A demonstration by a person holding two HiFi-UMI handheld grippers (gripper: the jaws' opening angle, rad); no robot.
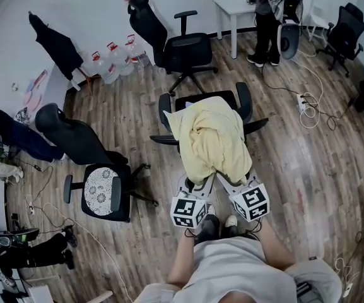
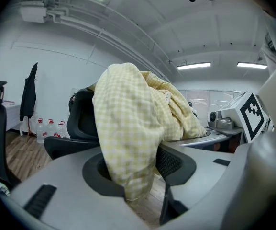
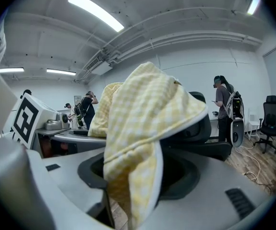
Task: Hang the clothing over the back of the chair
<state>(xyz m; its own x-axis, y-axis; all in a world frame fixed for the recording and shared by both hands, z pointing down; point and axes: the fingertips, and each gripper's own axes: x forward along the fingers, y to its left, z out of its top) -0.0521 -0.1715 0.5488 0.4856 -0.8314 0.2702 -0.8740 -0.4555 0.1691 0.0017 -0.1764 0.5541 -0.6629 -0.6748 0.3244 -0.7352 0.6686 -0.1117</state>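
A pale yellow checked garment (image 1: 210, 137) lies draped over the back of a black office chair (image 1: 245, 103) right in front of me, its lower edge hanging toward both grippers. My left gripper (image 1: 197, 185) and right gripper (image 1: 232, 182) sit side by side at that hanging edge. In the left gripper view a fold of the garment (image 2: 128, 128) hangs between the spread jaws of the left gripper (image 2: 138, 176), with a gap beside it. The right gripper (image 3: 138, 176) likewise stands open around a hanging fold (image 3: 142, 119), the pads not pinching it. The chair back (image 3: 200, 128) shows behind the cloth.
A black chair with a patterned seat cushion (image 1: 99, 191) stands to the left, another office chair (image 1: 175, 46) beyond. Water jugs (image 1: 115, 59) line the far wall. A person (image 1: 267, 21) stands by a white table (image 1: 235, 8). Cables (image 1: 311, 106) trail on the wooden floor at right.
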